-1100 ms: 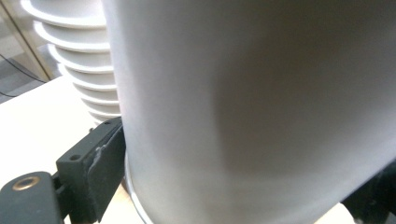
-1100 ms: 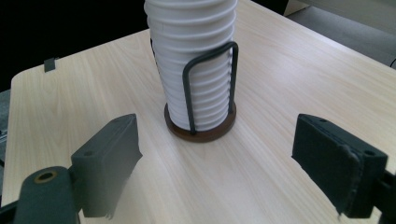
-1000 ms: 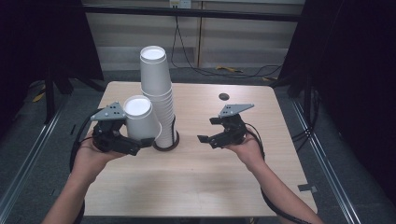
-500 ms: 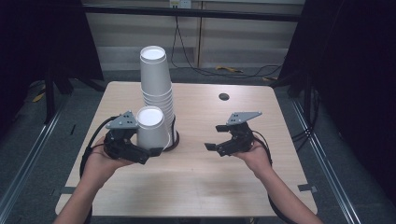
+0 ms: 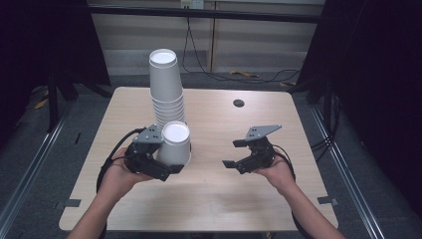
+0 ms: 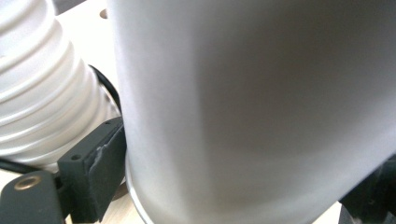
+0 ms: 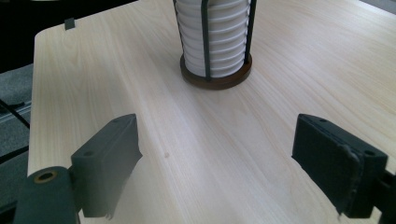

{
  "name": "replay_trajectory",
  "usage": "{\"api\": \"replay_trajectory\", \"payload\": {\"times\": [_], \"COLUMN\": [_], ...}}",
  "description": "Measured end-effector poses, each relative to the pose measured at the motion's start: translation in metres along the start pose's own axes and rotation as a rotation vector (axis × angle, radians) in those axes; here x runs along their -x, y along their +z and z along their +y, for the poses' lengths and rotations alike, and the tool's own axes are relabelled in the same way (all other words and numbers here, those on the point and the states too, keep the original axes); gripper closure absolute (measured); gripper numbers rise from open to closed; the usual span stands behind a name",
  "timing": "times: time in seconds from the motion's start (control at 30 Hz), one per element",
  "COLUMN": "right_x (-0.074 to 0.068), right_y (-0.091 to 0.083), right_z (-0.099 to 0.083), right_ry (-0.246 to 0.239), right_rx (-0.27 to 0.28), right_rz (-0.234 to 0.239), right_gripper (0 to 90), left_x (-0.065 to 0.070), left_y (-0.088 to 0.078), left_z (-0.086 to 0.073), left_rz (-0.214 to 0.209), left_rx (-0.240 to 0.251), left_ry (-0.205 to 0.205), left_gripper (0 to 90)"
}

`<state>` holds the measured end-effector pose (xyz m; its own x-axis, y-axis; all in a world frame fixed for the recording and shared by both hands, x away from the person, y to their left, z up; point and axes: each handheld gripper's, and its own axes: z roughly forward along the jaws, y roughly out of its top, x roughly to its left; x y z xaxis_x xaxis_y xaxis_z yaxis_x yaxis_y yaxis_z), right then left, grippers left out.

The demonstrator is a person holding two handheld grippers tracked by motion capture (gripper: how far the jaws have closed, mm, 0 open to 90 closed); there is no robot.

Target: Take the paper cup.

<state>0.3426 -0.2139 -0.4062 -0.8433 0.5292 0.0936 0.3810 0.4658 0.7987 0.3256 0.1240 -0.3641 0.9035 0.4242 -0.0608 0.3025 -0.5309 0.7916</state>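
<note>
Cup [image 5: 175,144] in your left gripper [image 5: 152,162]: the jaws squeeze its sides and hold it upright, just near of the tall cup stack [image 5: 166,87] on the desk [image 5: 224,199]. Your right gripper [image 5: 249,155] is on the right, well apart from the cup, jaws wide apart and holding nothing.

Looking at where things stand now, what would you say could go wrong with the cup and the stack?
1. The left gripper clamps a thin paper cup by its wall; squeezing harder might dent it.
2. That cup sits close beside the tall cup stack in its holder; a sideways swing could knock the stack over.
3. The right gripper is open and holds nothing, so nothing steadies the stack.
</note>
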Motion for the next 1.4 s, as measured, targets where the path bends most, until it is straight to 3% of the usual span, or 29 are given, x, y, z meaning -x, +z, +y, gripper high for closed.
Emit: {"api": "replay_trajectory", "payload": {"times": [0.27, 0.57, 1.2, 1.4], "right_x": [0.0, -0.002, -0.006, -0.007], "right_y": [-0.003, -0.003, 0.0, -0.001], "right_z": [-0.005, -0.008, -0.009, -0.007], "right_ry": [-0.016, -0.021, -0.068, -0.084], "right_rx": [-0.009, -0.017, -0.112, -0.12], "right_rz": [0.024, 0.06, 0.11, 0.117], "right_gripper": [14.1, 13.8, 14.2, 14.2], "left_x": [0.004, 0.007, 0.008, 0.01], "left_y": [0.015, 0.029, 0.05, 0.058], "left_z": [0.003, 0.004, 0.004, 0.005], "left_rz": [-0.029, -0.031, -0.035, -0.036], "left_rx": [-0.022, -0.076, -0.176, -0.212], "left_ry": [0.012, 0.029, 0.068, 0.083], "left_gripper": [10.5, 10.7, 11.0, 11.1]}}
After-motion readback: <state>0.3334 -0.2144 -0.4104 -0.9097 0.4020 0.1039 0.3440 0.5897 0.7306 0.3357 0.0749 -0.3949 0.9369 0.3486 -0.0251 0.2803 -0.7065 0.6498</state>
